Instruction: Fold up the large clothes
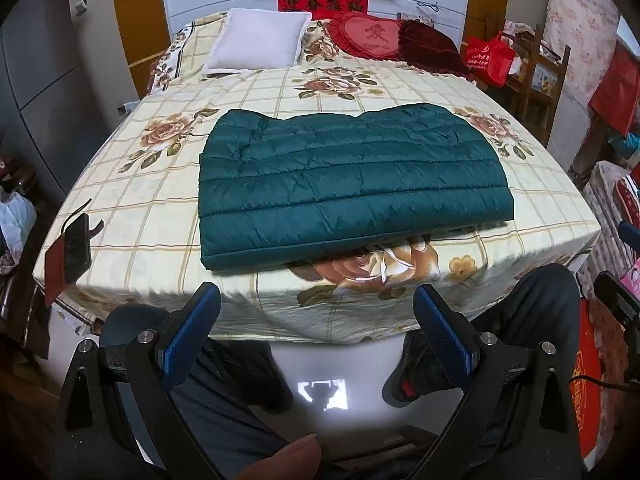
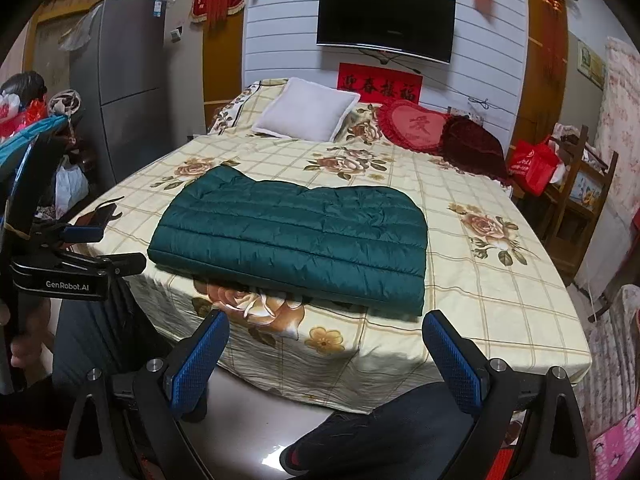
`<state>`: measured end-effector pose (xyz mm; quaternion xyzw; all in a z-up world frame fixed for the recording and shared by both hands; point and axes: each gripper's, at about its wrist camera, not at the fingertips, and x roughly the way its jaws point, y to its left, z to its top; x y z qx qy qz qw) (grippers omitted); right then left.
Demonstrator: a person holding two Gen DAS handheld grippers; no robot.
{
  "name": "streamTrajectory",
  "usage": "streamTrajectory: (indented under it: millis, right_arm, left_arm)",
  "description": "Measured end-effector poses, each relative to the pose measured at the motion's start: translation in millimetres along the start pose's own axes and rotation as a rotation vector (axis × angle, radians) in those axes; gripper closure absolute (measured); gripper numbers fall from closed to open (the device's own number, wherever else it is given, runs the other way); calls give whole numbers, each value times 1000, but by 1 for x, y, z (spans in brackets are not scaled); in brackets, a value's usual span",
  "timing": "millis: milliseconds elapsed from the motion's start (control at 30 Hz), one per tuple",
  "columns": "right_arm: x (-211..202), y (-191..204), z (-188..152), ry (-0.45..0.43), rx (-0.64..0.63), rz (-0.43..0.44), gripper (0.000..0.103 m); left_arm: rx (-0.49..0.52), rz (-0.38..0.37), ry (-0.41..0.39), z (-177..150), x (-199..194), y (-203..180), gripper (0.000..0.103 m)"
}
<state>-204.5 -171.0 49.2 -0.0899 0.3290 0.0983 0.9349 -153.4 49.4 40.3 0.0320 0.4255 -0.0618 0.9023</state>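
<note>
With both the left claw (image 1: 316, 320) and right claw (image 2: 326, 346) spread wide and holding nothing, the jacket (image 1: 348, 184) lies folded on the bed (image 1: 160, 208) just ahead of them, so a neat finish probably needs only squaring its near edge.

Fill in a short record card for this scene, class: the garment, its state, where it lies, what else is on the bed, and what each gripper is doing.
garment: dark green quilted jacket
state: folded into a flat, roughly rectangular bundle
place: near the foot of the floral checked bed, touching neither gripper
pillows: white pillow, red heart cushion and dark red cushion at the head end
other: dark phone at the bed's left corner
left gripper: jaws open, empty, short of the bed edge
right gripper: jaws open, empty, short of the bed edge
</note>
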Motion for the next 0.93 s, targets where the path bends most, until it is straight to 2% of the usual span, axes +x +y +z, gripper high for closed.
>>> streamTrajectory:
  millis: [633,933]
  right_arm:
    - [3,0,-1,3,6,6,7]
    - [6,0,-3,3,18,8,7]
  left_arm:
    - [0,-6,10,-1,3,-2,6]
    - [5,-14,-12,-3,4,-1,6]
